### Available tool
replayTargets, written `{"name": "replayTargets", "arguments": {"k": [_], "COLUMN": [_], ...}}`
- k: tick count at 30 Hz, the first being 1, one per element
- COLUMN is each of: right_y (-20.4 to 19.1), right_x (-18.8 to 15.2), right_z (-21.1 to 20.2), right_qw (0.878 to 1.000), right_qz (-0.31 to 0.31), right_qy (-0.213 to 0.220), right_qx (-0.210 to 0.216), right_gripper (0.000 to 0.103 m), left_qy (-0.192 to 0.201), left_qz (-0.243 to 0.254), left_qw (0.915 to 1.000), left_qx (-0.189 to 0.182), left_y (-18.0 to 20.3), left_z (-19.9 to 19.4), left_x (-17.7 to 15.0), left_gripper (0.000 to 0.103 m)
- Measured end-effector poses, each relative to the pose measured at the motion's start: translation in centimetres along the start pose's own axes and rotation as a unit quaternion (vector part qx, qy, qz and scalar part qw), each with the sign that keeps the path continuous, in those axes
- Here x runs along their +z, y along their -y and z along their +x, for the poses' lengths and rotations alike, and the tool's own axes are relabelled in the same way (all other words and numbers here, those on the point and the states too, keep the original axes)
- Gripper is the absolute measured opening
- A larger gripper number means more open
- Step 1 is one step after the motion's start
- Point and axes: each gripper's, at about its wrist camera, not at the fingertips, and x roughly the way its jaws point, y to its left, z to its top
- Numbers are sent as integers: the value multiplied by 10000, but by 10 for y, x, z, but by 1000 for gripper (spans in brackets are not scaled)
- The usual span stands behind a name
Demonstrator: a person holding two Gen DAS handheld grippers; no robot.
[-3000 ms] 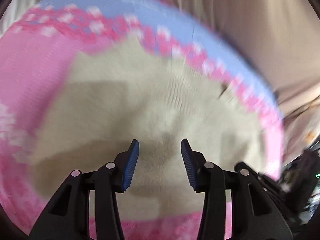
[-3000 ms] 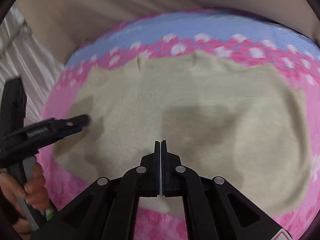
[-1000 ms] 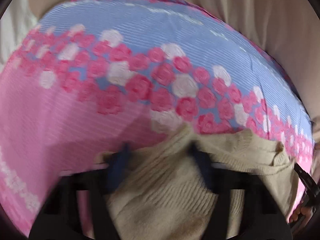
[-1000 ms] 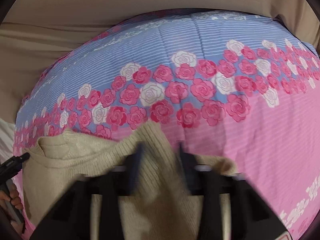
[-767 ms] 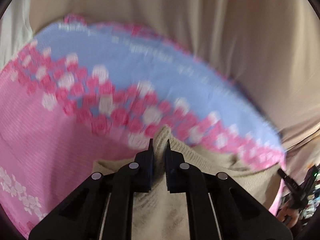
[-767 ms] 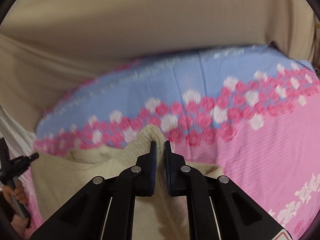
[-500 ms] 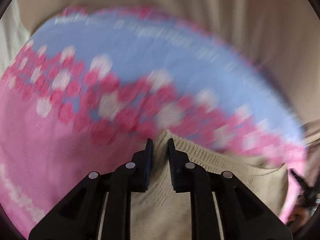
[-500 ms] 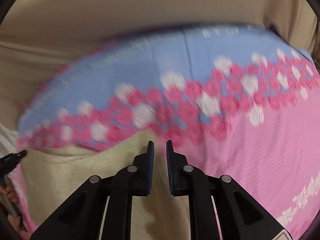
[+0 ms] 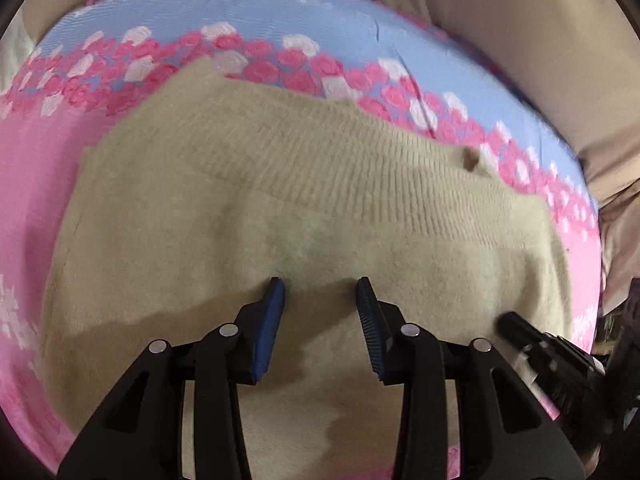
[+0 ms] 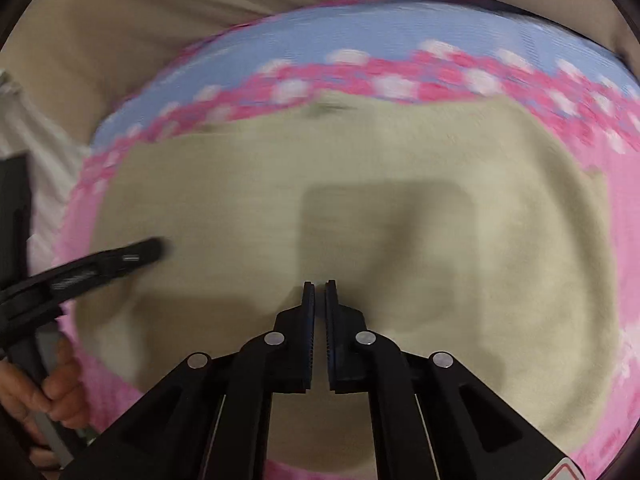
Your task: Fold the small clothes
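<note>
A beige knit sweater lies flat on a pink and blue rose-print sheet, with its ribbed band folded across the far part. My left gripper hovers over the sweater's middle. Its jaws are opening and nothing is between them. My right gripper is shut and empty above the same sweater. In the right wrist view, a black finger of the left gripper reaches in from the left, held by a hand. A finger of the right gripper shows at the lower right of the left wrist view.
Beige cloth hangs beyond the sheet's far edge, and again behind the sheet in the right wrist view. White fabric lies to the left of the sheet. Pink sheet borders the sweater on both sides.
Both grippers held the sweater's edge near the roses, then let go of it. They have drawn back over the sweater's middle. The left jaws have spread and the right ones have closed.
</note>
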Motion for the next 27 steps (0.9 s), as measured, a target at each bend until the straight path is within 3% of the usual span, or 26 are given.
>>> {"name": "replayTargets", "arguments": {"k": [4, 5, 6, 8, 9, 10, 14, 17, 18, 19, 20, 21, 22, 24, 25, 27], "right_y": [109, 129, 142, 142, 138, 133, 117, 106, 101, 100, 101, 102, 102, 108, 115, 126], "right_x": [-5, -9, -16, -28, -37, -43, -60, -66, -69, -68, -66, -62, -59, -55, -54, -62], "right_z": [-32, -44, -63, -88, -98, -102, -85, -58, -49, -44, -44, -52, -74, -106, -105, -68], "right_qw": [9890, 9861, 9834, 9880, 9927, 9951, 9989, 9967, 9958, 9946, 9940, 9944, 9947, 9940, 9949, 9986], "right_qz": [1228, 1545, 1730, 1391, 1000, 766, -15, -596, -692, -763, -721, -655, -607, -425, -297, -150], "right_qy": [264, 298, 401, 618, 662, 630, 103, -328, -413, -502, -558, -478, -170, 328, 328, -230], "right_qx": [-787, -532, -366, -258, -84, 35, 447, 447, 445, 496, 604, 677, 818, 949, 911, 454], "right_gripper": [0, 0, 9, 28, 47, 51, 50, 52, 49, 30, 18, 14, 12, 11, 11, 12], "left_qy": [22, -8, 11, 314, 432, 572, 353, 122, 3, -88, -145, -139, -212, -26, 13, -223], "left_qz": [-82, -164, -238, -412, -447, -482, -343, -94, 13, 91, 229, 320, 326, -243, -396, -563], "left_qw": [9999, 9999, 9997, 9984, 9976, 9965, 9983, 9979, 9965, 9958, 9961, 9971, 9978, 9981, 9983, 9981], "left_qx": [105, 46, -9, -221, -306, -374, -317, -634, -833, -912, -844, -673, -528, -561, -418, 87], "left_y": [-8, -11, -15, -30, -37, -54, -98, -117, -119, -119, -118, -118, -118, -132, -139, -152], "left_z": [-3, -6, -11, -39, -50, -65, -70, -65, -59, -53, -48, -46, -50, -72, -76, -58], "left_x": [2, 3, 3, -3, -6, -14, -37, -51, -54, -56, -57, -57, -53, -47, -46, -49], "left_gripper": [36, 36, 37, 46, 58, 66, 66, 66, 66, 65, 58, 28, 6, 3, 4, 4]}}
